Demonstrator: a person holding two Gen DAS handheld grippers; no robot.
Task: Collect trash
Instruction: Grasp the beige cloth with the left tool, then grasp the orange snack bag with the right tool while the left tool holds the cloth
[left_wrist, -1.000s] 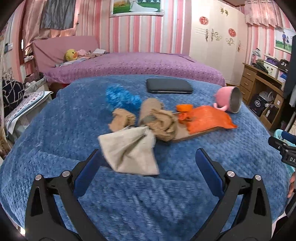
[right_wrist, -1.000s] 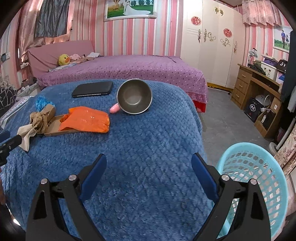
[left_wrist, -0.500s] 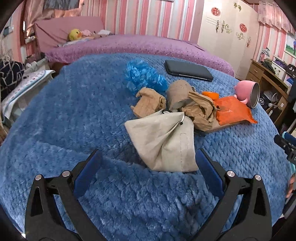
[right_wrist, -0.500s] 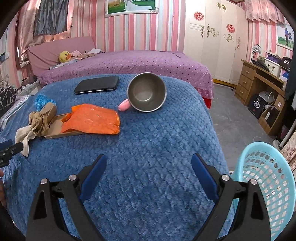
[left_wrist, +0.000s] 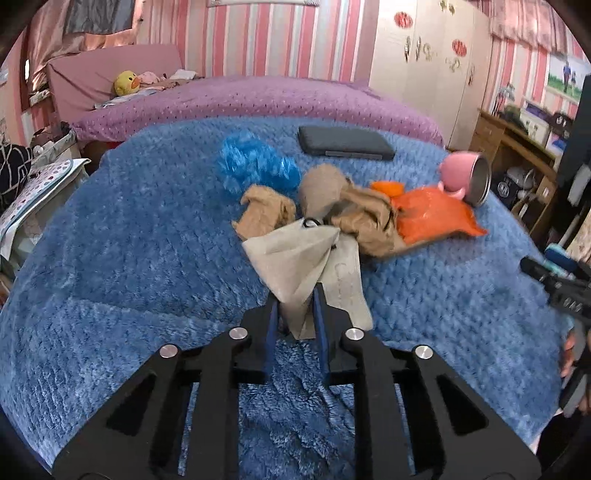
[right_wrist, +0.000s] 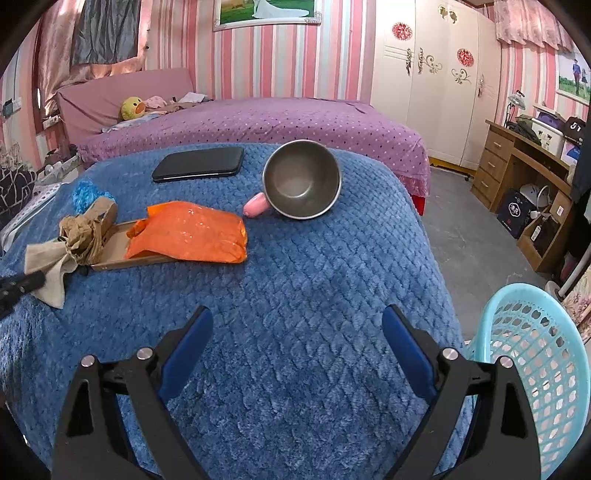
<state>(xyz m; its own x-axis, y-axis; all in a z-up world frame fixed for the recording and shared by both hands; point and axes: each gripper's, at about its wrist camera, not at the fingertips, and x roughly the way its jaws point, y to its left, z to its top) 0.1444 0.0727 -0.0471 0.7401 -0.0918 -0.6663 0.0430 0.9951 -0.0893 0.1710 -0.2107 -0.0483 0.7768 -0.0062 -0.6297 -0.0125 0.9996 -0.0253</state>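
The left tool (left_wrist: 295, 314) has just been closing and is now clamped on the near corner of a grey-beige cloth bag (left_wrist: 299, 258), with the fabric bunched between its blue pads. The bag lies on the blue blanket (left_wrist: 129, 258), at the near edge of a small pile: crumpled brown paper (left_wrist: 266, 216) just behind it, a blue plastic wad (left_wrist: 255, 166) farther back, and an orange plastic bag (left_wrist: 432, 218) on a flat cardboard piece to the right. The bag looks light and limp, so it will likely droop and trail when lifted; a pinch on a gathered corner, as here, seems enough. The right tool (right_wrist: 295, 347) hovers with its jaws wide apart and nothing between them, and the turquoise basket (right_wrist: 546, 354) stands off the blanket's near right edge.
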